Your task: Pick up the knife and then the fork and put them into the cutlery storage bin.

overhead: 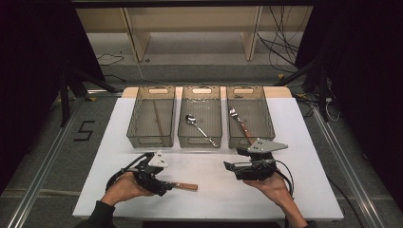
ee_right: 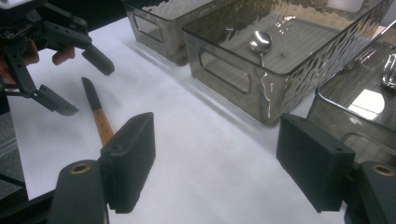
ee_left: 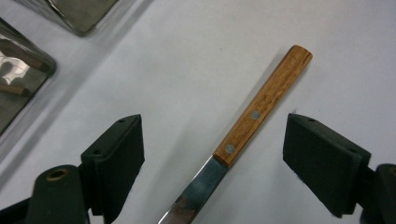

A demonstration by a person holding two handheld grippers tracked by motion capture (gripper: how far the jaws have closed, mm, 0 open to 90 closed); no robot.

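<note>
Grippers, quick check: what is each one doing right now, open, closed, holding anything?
Left gripper: open, jaws either side of the knife lying on the table, not gripping it.
Right gripper: open, nothing between the jaws.

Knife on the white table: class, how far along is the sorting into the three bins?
Done: a spoon lies in the middle bin and a fork in the right bin. In hand: the open left claw straddles the knife without gripping it. Left: grasp it and bin it.
</note>
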